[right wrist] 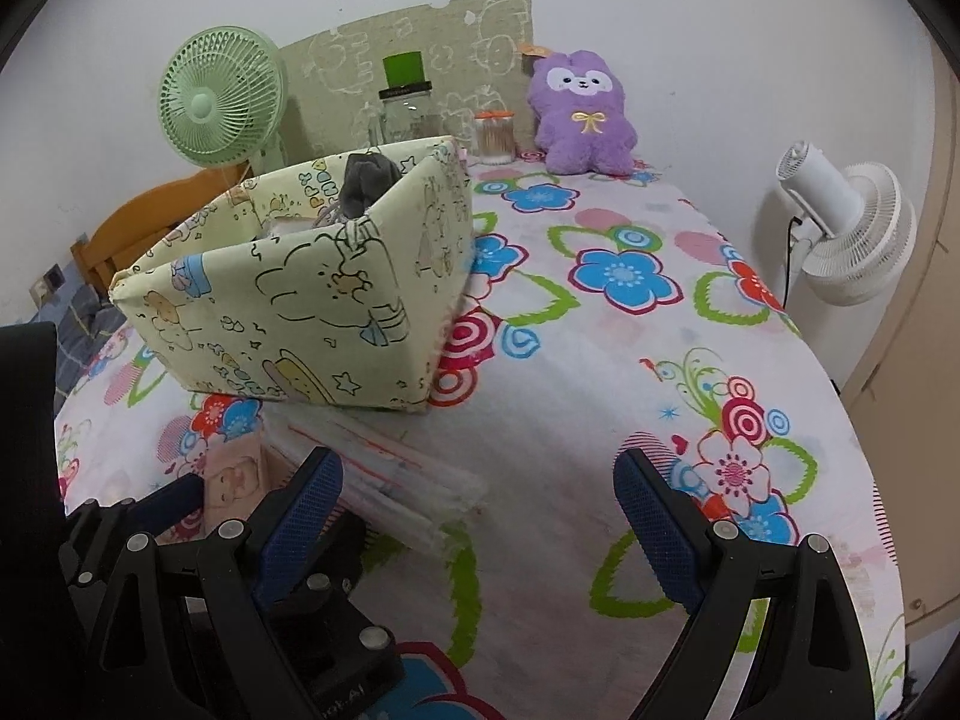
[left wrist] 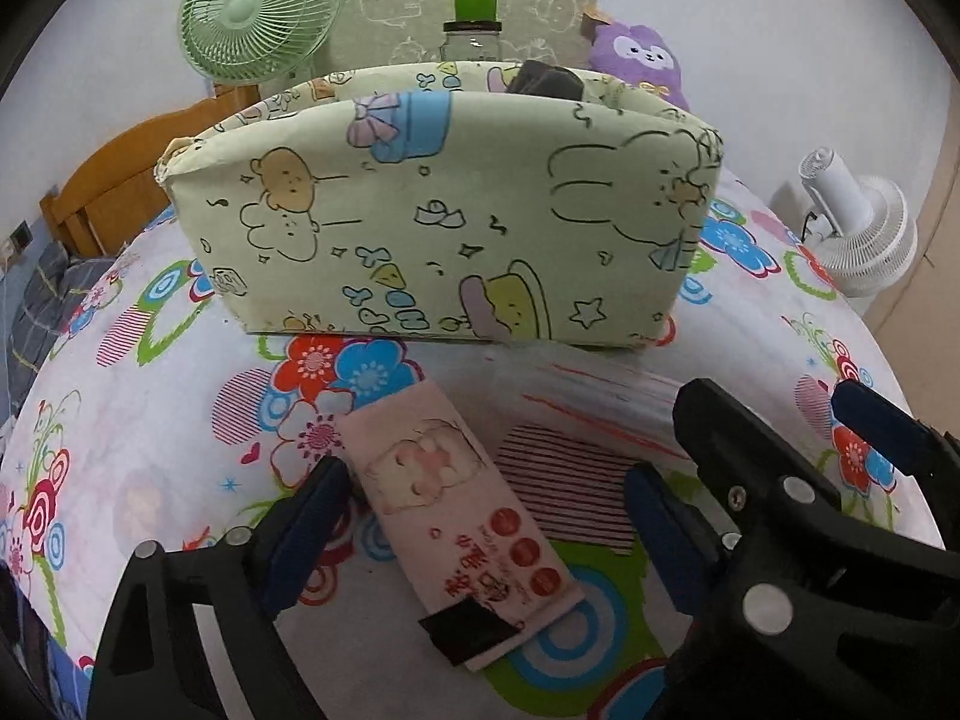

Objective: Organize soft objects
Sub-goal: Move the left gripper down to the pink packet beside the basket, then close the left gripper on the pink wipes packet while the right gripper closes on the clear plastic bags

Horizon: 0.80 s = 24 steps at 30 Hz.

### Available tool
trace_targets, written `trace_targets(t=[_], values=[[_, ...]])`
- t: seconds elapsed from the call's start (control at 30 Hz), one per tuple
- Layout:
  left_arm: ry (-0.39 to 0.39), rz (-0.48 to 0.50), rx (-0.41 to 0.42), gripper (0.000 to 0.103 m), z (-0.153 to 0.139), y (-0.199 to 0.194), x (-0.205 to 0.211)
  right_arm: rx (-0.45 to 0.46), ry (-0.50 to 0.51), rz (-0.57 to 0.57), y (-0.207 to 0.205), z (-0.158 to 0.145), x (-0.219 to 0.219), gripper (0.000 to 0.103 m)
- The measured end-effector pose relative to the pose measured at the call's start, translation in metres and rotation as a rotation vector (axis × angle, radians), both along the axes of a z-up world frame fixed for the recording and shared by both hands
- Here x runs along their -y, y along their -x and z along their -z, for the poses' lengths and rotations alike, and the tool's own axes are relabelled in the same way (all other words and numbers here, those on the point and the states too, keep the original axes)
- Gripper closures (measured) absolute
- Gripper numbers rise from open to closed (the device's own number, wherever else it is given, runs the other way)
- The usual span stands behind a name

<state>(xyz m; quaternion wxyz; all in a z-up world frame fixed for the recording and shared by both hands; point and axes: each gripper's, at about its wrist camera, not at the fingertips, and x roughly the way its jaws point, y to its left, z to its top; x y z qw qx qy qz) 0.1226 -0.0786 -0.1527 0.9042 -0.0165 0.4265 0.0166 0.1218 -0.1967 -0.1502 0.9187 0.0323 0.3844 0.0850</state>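
Observation:
A pink tissue pack [left wrist: 456, 510] lies flat on the flowered cloth [left wrist: 150, 420], between the fingers of my open left gripper [left wrist: 483, 510]. Its left pad [left wrist: 312, 516] is close to the pack's edge; the right pad stands apart. A clear plastic packet with red lines [right wrist: 390, 468] lies just right of it, in front of the cartoon-print fabric box [right wrist: 288, 300]. My right gripper [right wrist: 480, 486] is open over the packet's near end, not gripping it. A grey soft item [right wrist: 366, 183] sticks out of the box. A purple plush [right wrist: 582, 114] sits at the back.
A green fan [right wrist: 219, 105], a glass jar with a green lid [right wrist: 408, 102] and a swab jar [right wrist: 495, 135] stand behind the box. A white fan [right wrist: 852, 228] stands off the right edge. A wooden headboard [left wrist: 120, 180] is at the left.

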Motion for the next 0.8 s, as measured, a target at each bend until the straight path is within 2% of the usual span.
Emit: trace_targets(t=[0.17,0.5,0.8], values=[[0.0,-0.007,0.014,0.022,-0.002,0.001,-0.009,-0.002,0.004,-0.016,-0.002,-0.001,-0.008,0.009],[0.018,0.006,0.03,0.061,-0.006,0.006,-0.03,-0.022,-0.002,-0.065,-0.005,0.0,-0.034,0.009],[-0.009,0.072,0.033,0.063,-0.005,0.013,-0.038,-0.043,0.029,-0.109,-0.005,0.005,-0.059,0.009]])
